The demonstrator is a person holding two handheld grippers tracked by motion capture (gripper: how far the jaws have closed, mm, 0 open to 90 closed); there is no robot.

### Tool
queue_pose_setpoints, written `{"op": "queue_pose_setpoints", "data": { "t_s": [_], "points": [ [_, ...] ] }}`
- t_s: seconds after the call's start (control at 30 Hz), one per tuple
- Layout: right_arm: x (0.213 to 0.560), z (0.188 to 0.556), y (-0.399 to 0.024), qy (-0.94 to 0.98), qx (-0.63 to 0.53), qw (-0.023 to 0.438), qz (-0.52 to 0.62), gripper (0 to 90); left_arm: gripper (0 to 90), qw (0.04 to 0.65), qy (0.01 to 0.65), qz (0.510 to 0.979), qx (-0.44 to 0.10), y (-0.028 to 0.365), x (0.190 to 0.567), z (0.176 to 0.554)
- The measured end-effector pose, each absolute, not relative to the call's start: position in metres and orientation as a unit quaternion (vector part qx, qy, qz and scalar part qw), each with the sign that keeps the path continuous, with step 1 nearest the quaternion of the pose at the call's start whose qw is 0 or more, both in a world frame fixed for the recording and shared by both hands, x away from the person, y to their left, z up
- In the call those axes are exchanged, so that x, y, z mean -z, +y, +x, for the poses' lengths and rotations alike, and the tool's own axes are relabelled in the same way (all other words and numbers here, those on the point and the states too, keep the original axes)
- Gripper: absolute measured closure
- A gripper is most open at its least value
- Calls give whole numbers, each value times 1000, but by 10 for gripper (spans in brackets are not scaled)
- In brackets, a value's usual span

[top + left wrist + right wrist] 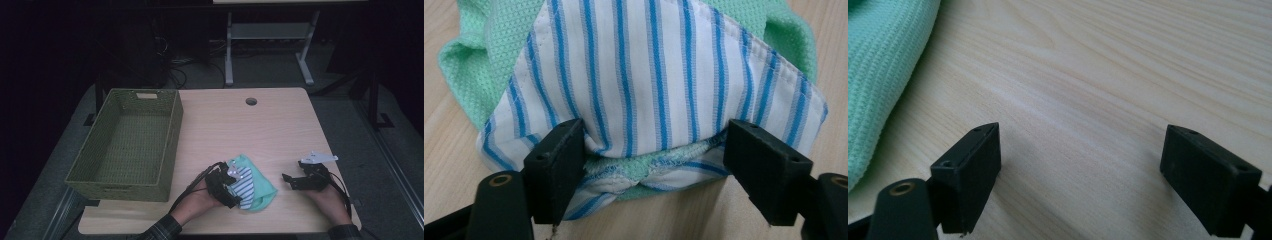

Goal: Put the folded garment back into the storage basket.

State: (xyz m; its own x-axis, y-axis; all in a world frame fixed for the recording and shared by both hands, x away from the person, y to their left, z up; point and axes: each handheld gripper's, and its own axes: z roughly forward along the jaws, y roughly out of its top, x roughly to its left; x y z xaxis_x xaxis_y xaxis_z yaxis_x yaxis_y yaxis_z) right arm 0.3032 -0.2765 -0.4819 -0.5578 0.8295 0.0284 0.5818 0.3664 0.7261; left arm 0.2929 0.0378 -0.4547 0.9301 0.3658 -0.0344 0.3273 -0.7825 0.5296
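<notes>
Since the striped cloth (644, 75) is soft and light, lying on the green cloth (262, 187) near the worktop's (250, 130) front edge, we'd pinch its folded hem — our left claw (656, 155) straddles it unclenched, right claw (1080, 165) released over bare wood.

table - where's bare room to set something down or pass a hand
Free: the far half of the table, between the basket and the right edge; also the strip between the folded cloth and the right gripper. Crowded: the near edge, around the left gripper and cloth.
</notes>
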Motion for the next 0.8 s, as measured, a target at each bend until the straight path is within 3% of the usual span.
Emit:
{"op": "queue_pose_setpoints", "data": {
  "t_s": [0.43, 0.8],
  "points": [
    [482, 303, -276, 807, -355, 175, 438, 161, 679, 285, 184, 941, -18, 40, 451, 298],
    [482, 303, -276, 807, -355, 175, 439, 161, 727, 294, 187, 937, 9, 44, 448, 304]
  ]
}}
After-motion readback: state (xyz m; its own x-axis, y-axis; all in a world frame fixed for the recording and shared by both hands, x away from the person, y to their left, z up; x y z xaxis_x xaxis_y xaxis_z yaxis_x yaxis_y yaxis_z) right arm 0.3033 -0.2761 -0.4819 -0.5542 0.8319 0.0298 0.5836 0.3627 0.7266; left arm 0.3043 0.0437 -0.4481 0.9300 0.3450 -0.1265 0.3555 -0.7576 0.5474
